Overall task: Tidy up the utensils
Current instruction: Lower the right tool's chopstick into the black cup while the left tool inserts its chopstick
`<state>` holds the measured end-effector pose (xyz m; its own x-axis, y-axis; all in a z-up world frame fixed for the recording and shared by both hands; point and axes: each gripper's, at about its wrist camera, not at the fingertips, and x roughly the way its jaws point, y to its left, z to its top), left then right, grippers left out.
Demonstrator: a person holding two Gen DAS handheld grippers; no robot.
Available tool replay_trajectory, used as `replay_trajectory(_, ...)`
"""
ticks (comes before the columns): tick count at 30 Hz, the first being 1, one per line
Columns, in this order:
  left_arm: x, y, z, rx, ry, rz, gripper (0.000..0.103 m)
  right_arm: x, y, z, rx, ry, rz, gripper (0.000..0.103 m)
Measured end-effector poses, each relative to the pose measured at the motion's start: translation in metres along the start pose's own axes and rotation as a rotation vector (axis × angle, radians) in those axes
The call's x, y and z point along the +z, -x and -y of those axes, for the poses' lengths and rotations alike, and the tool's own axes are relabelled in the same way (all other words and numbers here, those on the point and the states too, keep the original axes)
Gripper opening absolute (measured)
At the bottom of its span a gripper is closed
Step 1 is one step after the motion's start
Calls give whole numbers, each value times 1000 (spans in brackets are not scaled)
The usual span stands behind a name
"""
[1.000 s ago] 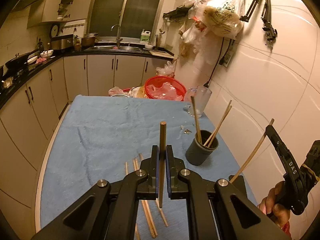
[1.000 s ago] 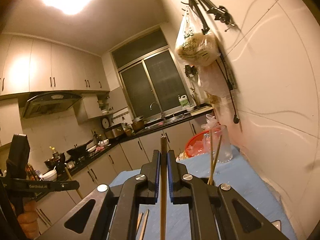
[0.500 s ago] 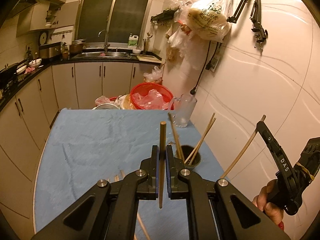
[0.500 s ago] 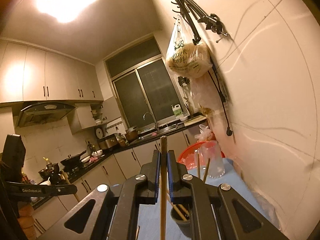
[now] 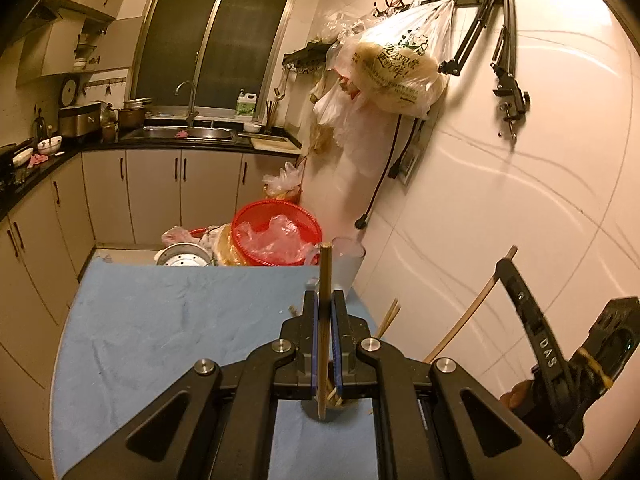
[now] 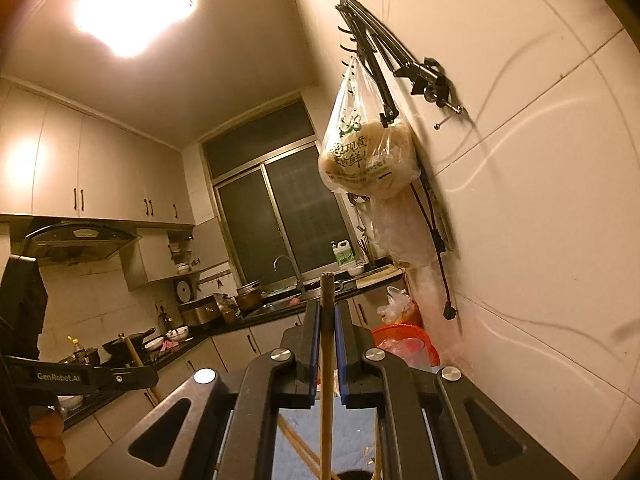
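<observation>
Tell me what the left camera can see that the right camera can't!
Only the left view shows most of the blue tablecloth, the clear cup and the left gripper pinching a chopstick.

Only the right view shows the ceiling lamp, the stove hood and the right gripper pinching its own chopstick.

Both show the red basket, the sink tap, the window and the hanging bag.

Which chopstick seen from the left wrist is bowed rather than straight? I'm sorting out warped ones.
The chopstick in the right claw, curving up against the white wall. The chopstick in the left claw stands straight and upright between its pads.
</observation>
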<state>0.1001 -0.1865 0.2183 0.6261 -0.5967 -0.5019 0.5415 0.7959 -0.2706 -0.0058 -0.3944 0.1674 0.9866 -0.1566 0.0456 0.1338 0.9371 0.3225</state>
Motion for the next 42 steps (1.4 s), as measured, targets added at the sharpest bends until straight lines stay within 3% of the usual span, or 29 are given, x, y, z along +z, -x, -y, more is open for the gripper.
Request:
replay_trajectory(13,-8,-71,0,-27,27,-54,6,-23,-50,28,-54,-3,-54,8)
replay_trajectory(30,-48,-124,-21,-10,76,-186,6,-83,-84,49,-77,-28,-238,8)
replay_trajectory(36,-48,-123,-26,-25,92,-200,9,-88,-87,51,-57,-55,-325,10)
replay_trajectory(42,-39,-84,-25,-37,91,-130,15,-54,-55,50,-38,-91,-250,12)
